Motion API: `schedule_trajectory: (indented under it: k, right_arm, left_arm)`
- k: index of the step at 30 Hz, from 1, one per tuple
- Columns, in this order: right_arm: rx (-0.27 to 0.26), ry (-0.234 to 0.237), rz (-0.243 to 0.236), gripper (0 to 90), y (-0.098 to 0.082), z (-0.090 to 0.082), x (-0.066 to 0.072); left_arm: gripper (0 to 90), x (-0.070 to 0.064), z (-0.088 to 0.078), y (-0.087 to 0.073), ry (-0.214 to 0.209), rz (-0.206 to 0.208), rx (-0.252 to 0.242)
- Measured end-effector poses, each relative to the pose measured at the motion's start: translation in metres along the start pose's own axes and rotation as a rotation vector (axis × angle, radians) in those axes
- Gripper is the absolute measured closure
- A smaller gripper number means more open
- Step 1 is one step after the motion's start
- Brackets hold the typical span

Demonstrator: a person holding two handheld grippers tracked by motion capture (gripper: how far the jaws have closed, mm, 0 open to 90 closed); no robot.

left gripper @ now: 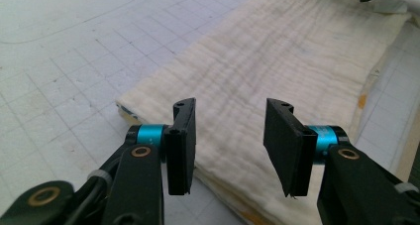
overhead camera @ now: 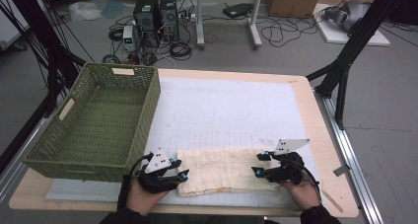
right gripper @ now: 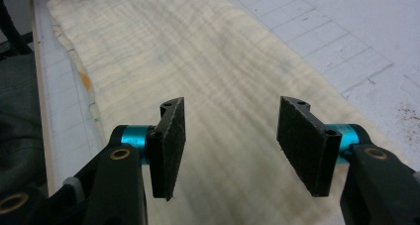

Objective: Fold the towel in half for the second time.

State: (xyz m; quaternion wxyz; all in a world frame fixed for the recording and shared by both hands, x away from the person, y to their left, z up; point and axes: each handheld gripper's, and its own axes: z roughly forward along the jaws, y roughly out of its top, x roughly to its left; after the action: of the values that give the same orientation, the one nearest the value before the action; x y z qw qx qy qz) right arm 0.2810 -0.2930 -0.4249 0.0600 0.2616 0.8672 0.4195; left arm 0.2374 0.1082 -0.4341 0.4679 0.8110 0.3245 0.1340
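A cream folded cloth lies flat on the white grid mat near the table's front edge. My left gripper sits at the cloth's left end, jaws apart, nothing pinched between them. In the left gripper view the cloth stretches away beyond the open gripper. My right gripper rests at the cloth's right end, also open. The right gripper view has the cloth running under and past the open gripper, with no fabric caught between the pads.
A green woven basket stands on the table's left side, close to my left hand. The wooden table edge runs along the right. Behind the table the floor holds cables, computer towers and boxes.
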Motion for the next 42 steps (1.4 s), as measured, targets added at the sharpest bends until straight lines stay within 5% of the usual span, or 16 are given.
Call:
schedule_trajectory:
  k: [7,12,19,25,31,36,42]
  right_arm:
    - [0.01,-0.029,0.013,46.5,-0.001,-0.004,-0.007]
    - [0.013,-0.025,0.021,65.3,0.0,-0.002,-0.018]
    - [0.078,-0.029,0.013,77.5,0.005,0.016,-0.03]
    - [0.102,-0.045,0.036,81.3,0.0,0.016,-0.035]
    - [0.088,-0.065,0.081,81.2,-0.011,0.004,-0.044]
    - [0.068,-0.065,0.058,70.4,0.003,0.0,-0.042]
    - [0.049,-0.103,0.096,64.1,0.014,-0.001,-0.06]
  left_arm:
    - [57.5,0.004,0.003,0.004,0.029,-0.019,-0.006]
    - [71.7,0.012,0.012,0.008,0.043,-0.068,-0.01]
    - [85.1,0.017,0.041,0.012,0.095,-0.127,0.087]
    - [87.3,0.016,0.041,0.012,0.138,-0.113,0.11]
    - [86.2,0.02,0.036,0.009,0.163,-0.124,0.102]
    - [78.4,0.02,0.031,0.011,0.177,-0.131,0.067]
    - [67.7,0.028,0.033,0.016,0.203,-0.187,0.057]
